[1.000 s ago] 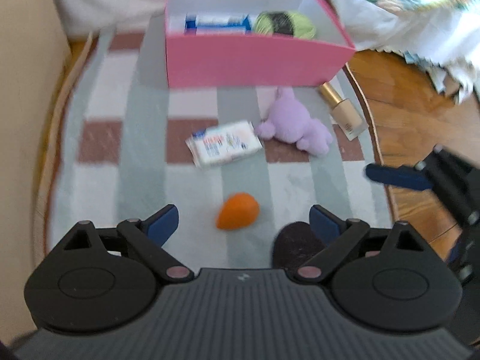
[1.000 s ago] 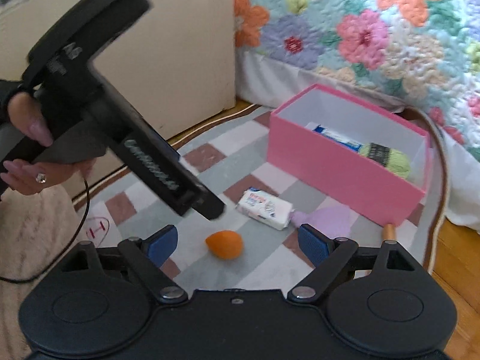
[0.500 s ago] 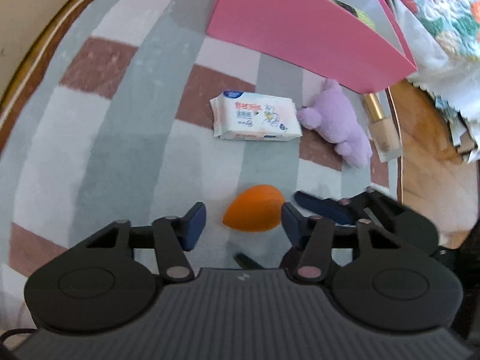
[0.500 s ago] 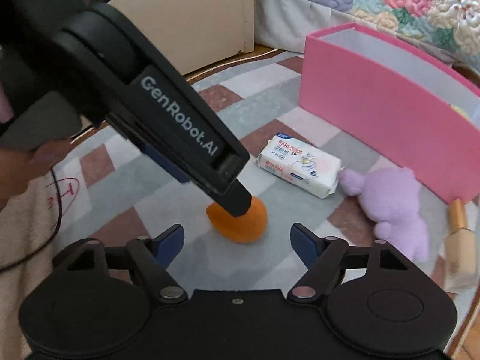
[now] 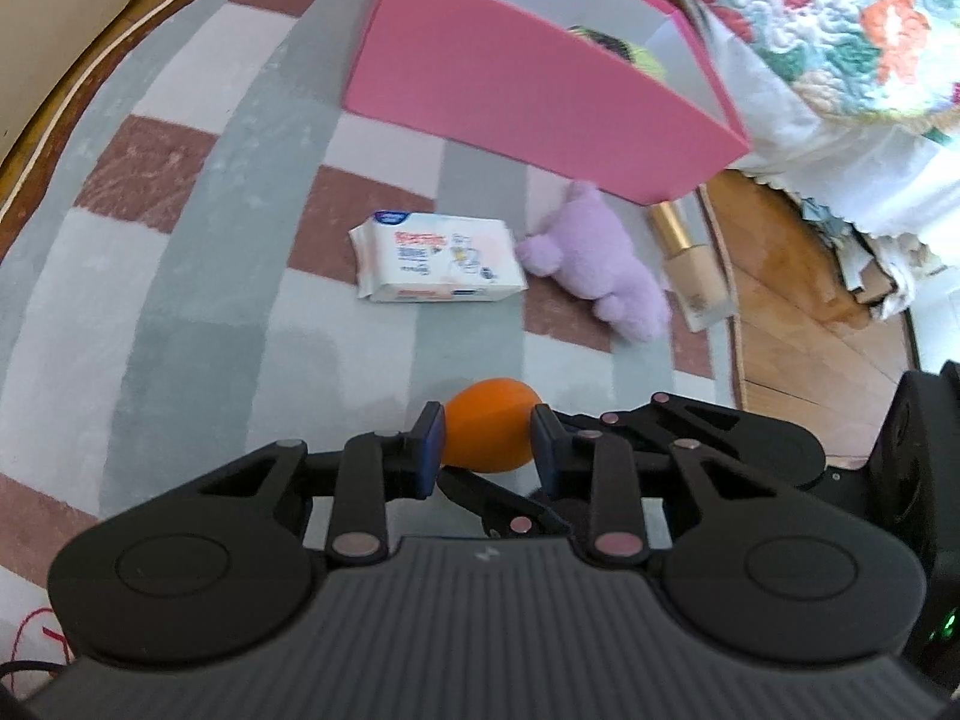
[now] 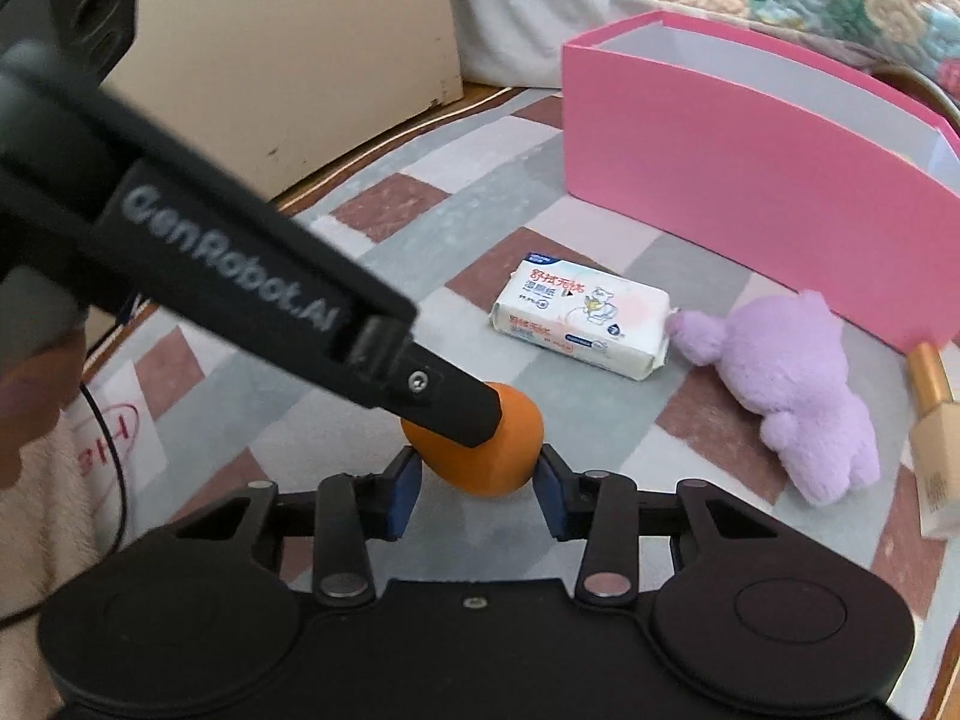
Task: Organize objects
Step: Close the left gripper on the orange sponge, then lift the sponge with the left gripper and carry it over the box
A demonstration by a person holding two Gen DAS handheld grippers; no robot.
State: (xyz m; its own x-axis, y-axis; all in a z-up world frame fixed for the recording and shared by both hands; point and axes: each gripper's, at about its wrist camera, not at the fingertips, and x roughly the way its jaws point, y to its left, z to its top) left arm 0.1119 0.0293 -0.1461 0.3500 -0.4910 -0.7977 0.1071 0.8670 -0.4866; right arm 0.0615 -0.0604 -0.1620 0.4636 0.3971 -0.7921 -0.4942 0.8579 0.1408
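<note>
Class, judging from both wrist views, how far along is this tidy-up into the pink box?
Done: green yarn sits inside the pink box. In hand: both tools, left and right, are closing on the orange sponge. Left on the rug: wipes pack, purple plush, foundation bottle.

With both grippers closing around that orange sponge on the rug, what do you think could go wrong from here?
1. Both the left gripper and the right gripper are closing on the same small orange sponge; their fingers may collide or tug it apart.
2. The sponge looks soft and rounded, so it may squirt out from the squeeze.
3. The pink box has a tall wall; a low carry may hit it.
</note>
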